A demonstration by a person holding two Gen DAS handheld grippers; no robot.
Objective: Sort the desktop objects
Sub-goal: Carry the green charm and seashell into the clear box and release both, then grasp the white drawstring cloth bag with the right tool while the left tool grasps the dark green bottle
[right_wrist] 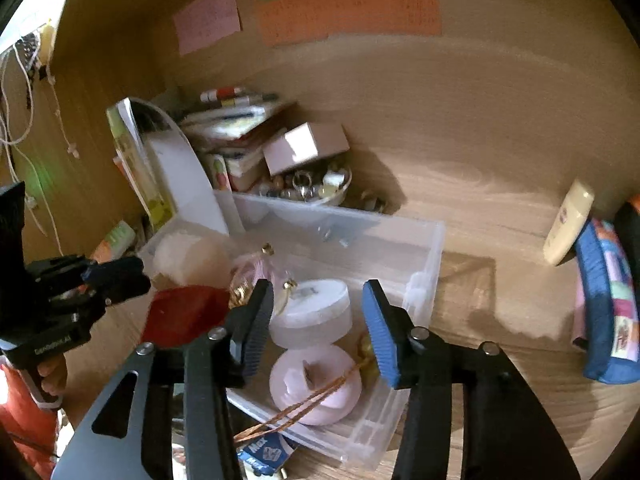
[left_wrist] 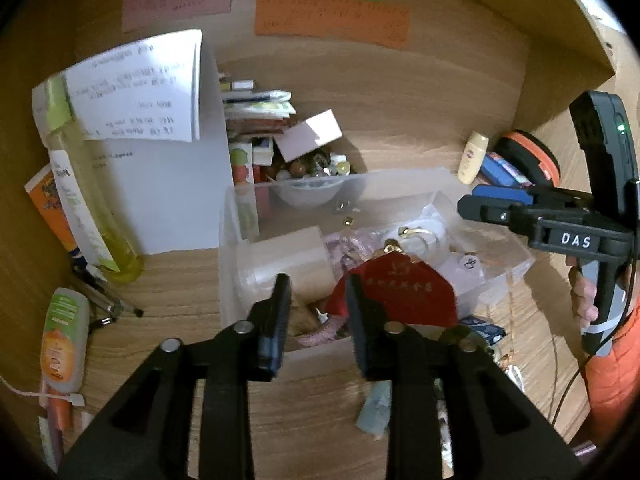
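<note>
**Both grippers poised over the clear organiser box**

While sorting goes on, left wrist view first: left gripper (left_wrist: 318, 320) aimed down over the near end of the clear plastic box (left_wrist: 404, 178), jaws spread partway, nothing pinched. Red pouch (left_wrist: 396, 296) lying in the box just beyond the right-hand finger, edge hidden behind that finger, so contact impossible to confirm; pads not pressing on it. Pink cord (left_wrist: 320, 332) trailing beneath the gap, frosted cylinder (left_wrist: 286, 260) to the left inside the box. Probably gathered here because the box serves as the bin for small trinkets. Right gripper (left_wrist: 472, 200) visible at the far right, held by a hand (left_wrist: 586, 296), hovering over the box's other end.

Right wrist view next: right gripper (right_wrist: 318, 320) tilted down into the same box, jaws spread moderately, empty. White round case (right_wrist: 312, 312) sitting between the fingers but apart from both pads; pink round piece (right_wrist: 316, 384) and a brown string (right_wrist: 304, 404) below it. Yellow tube (right_wrist: 568, 224) and blue pencil case (right_wrist: 604, 300) well apart on the desk (right_wrist: 480, 200), seemingly unsorted yet.
</note>
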